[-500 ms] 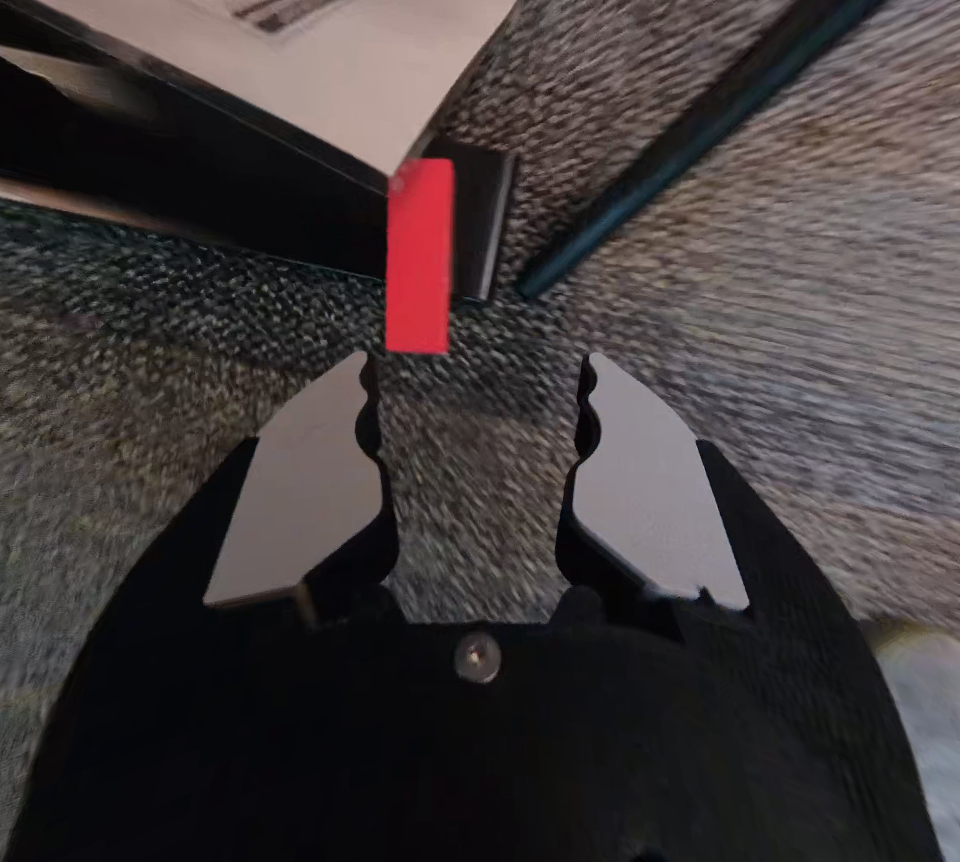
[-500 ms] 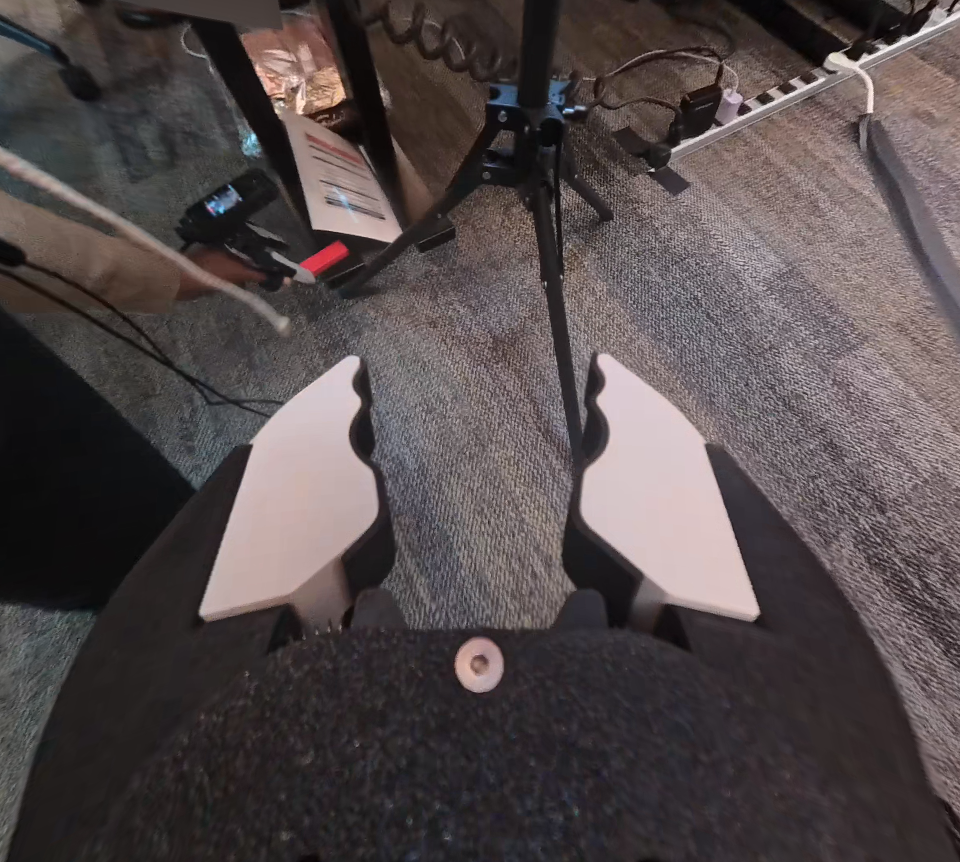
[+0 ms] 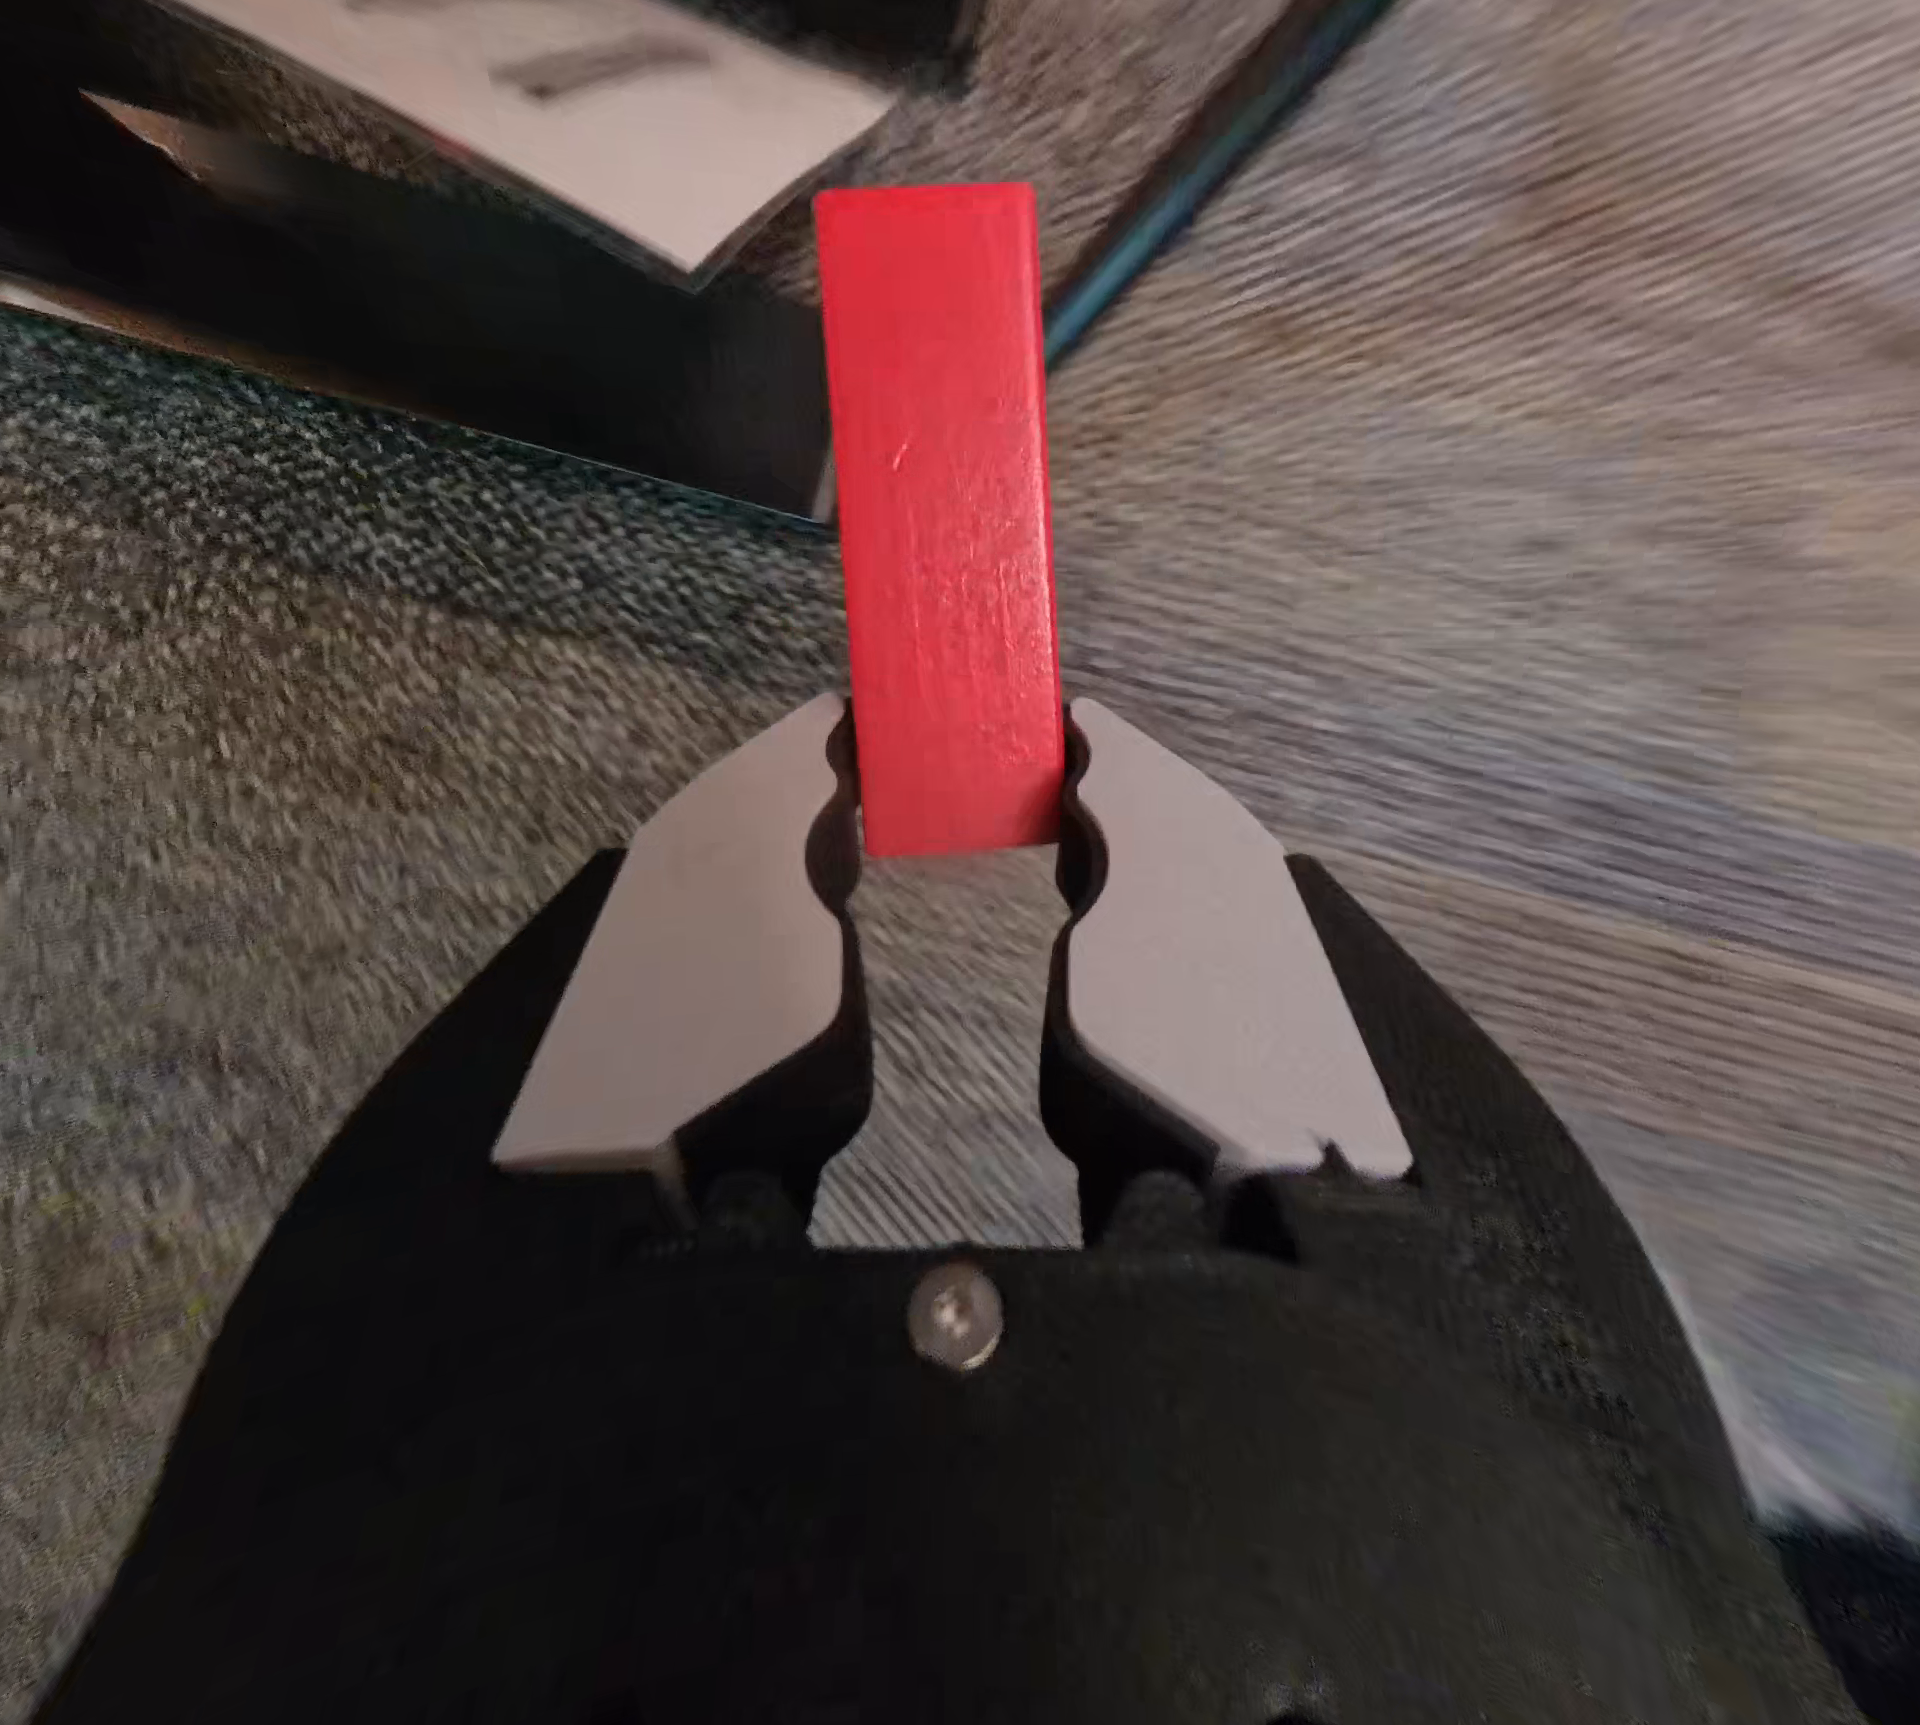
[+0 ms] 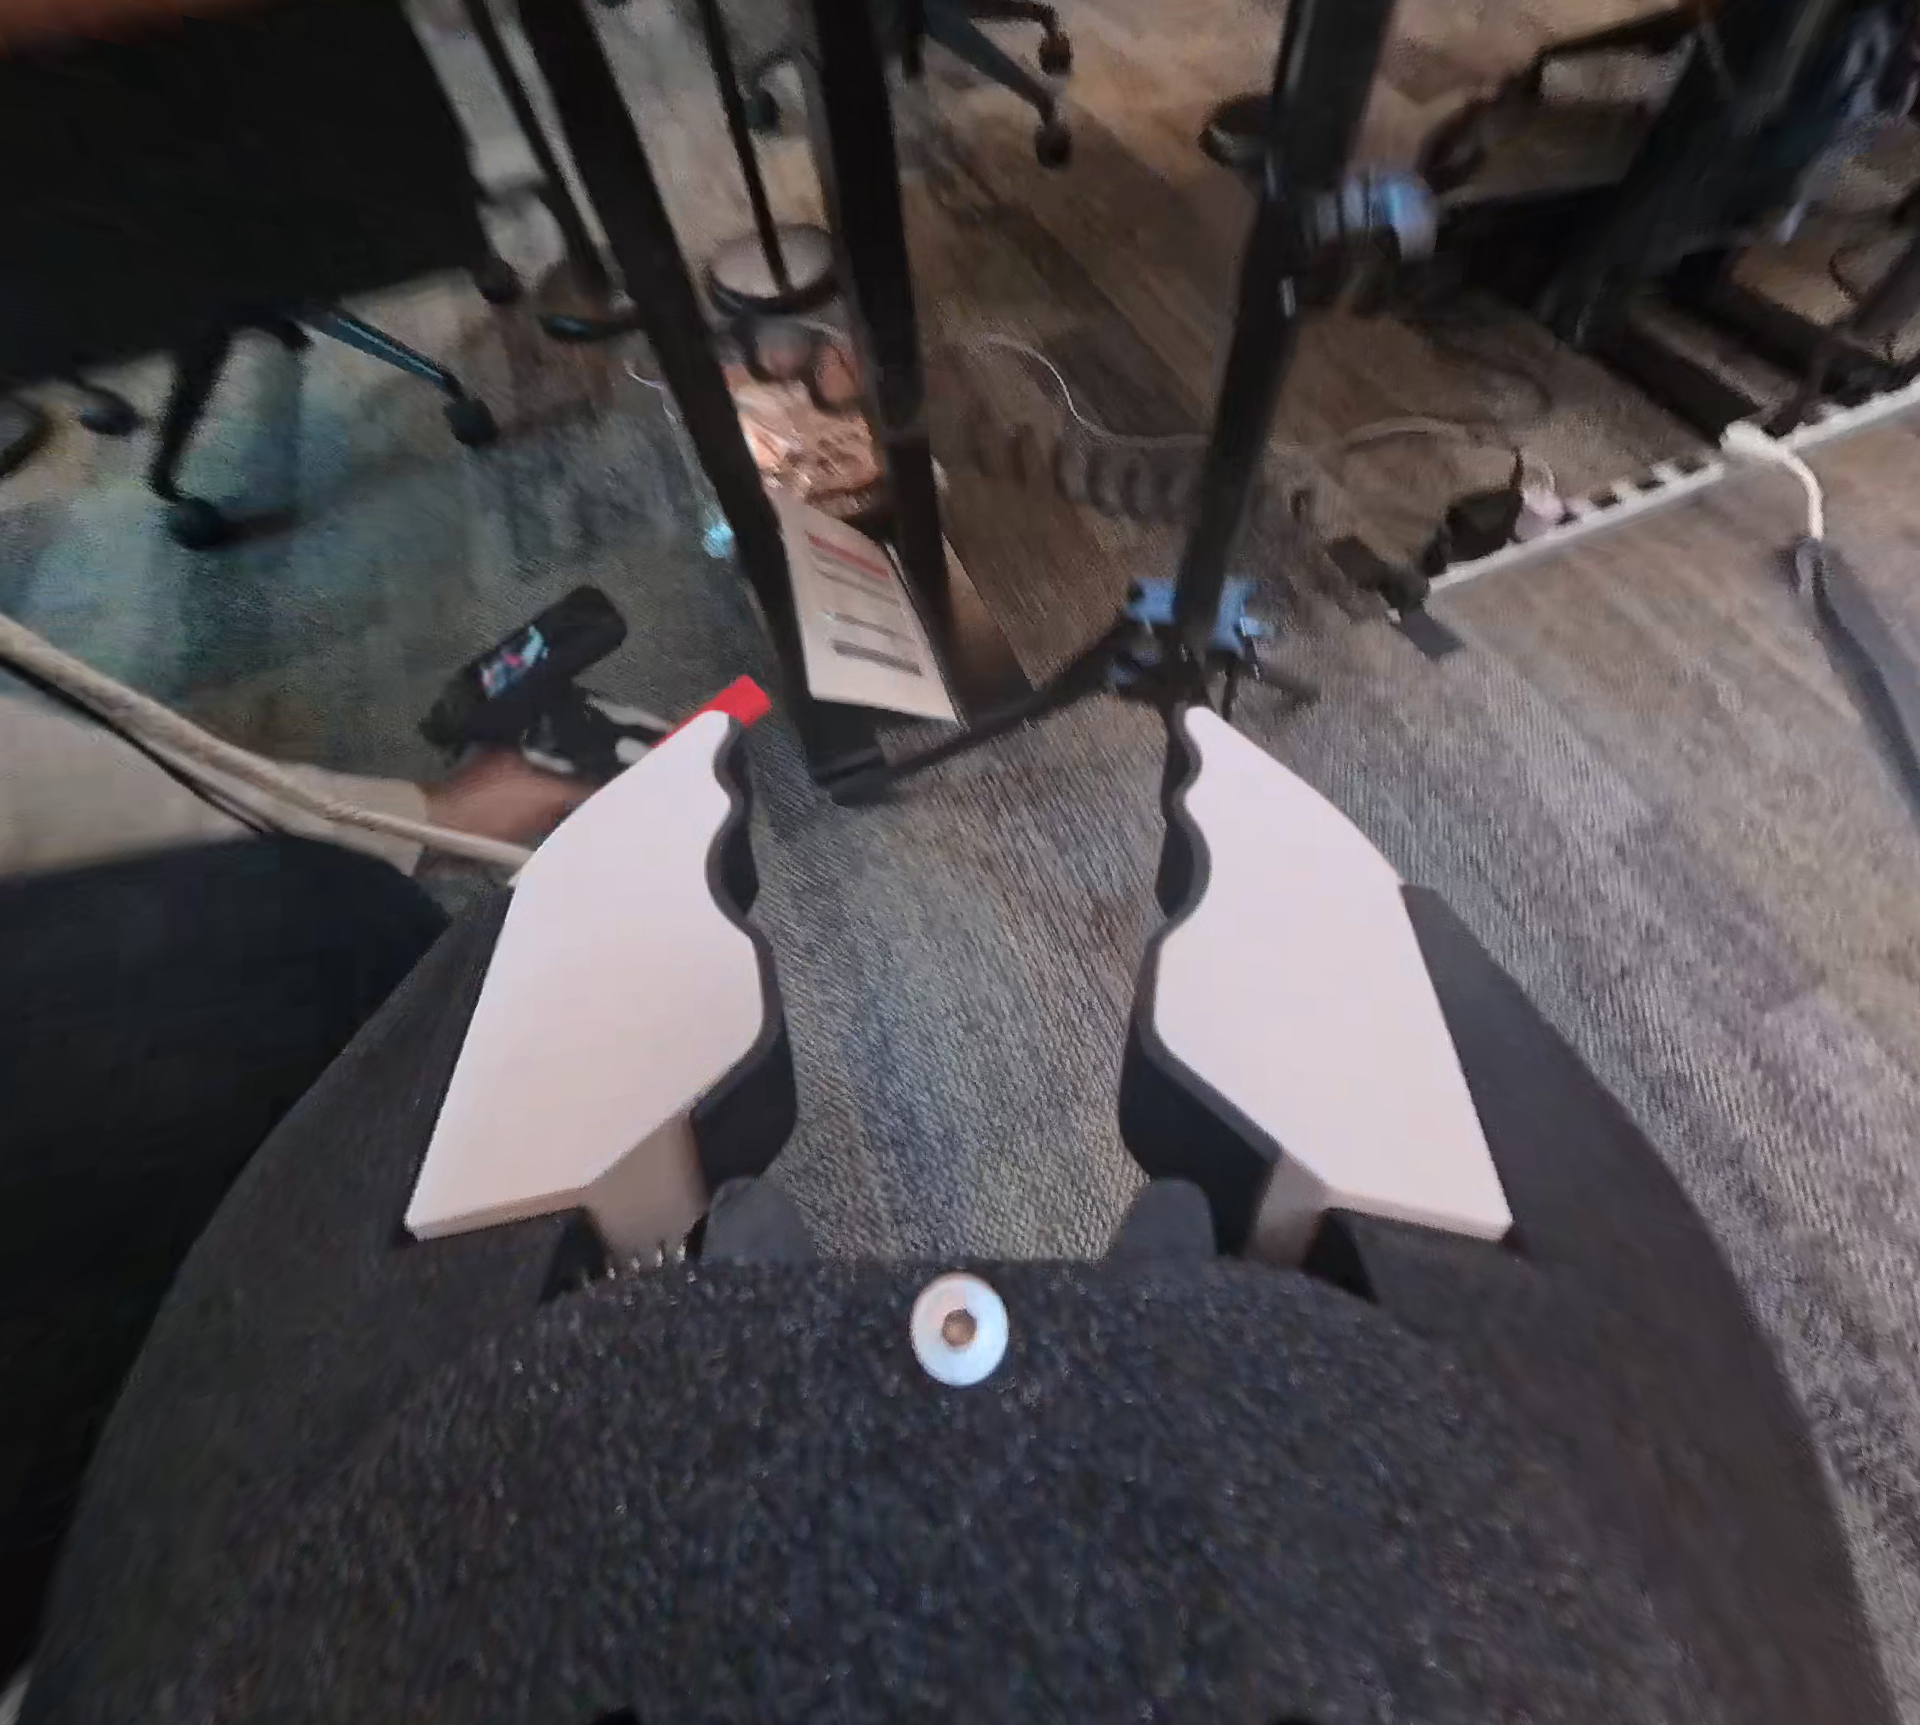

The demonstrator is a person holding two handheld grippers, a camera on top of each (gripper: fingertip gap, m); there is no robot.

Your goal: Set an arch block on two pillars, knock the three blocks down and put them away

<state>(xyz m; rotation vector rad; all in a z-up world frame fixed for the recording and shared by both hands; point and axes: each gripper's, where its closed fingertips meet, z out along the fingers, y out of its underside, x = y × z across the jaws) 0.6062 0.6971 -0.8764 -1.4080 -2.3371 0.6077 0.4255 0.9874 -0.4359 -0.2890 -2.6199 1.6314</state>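
Left hand-held gripper (image 3: 961,776) grips the lower end of a red block (image 3: 940,512) at frame centre, above grey carpet (image 3: 1455,636). Right hand-held gripper (image 4: 961,802) hangs open and empty.

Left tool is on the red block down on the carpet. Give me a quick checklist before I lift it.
1. Left tool closed on the red block: ok, both fingers press its near end.
2. Grip depth: not ok, only the near end sits between the fingertips; most of the block sticks out ahead.
3. Block clear of the black stand foot and white sheet behind it: cannot tell, the picture is blurred.
4. Right tool free: ok, open and empty over the carpet.
5. Other two blocks located: not ok, neither view shows them.
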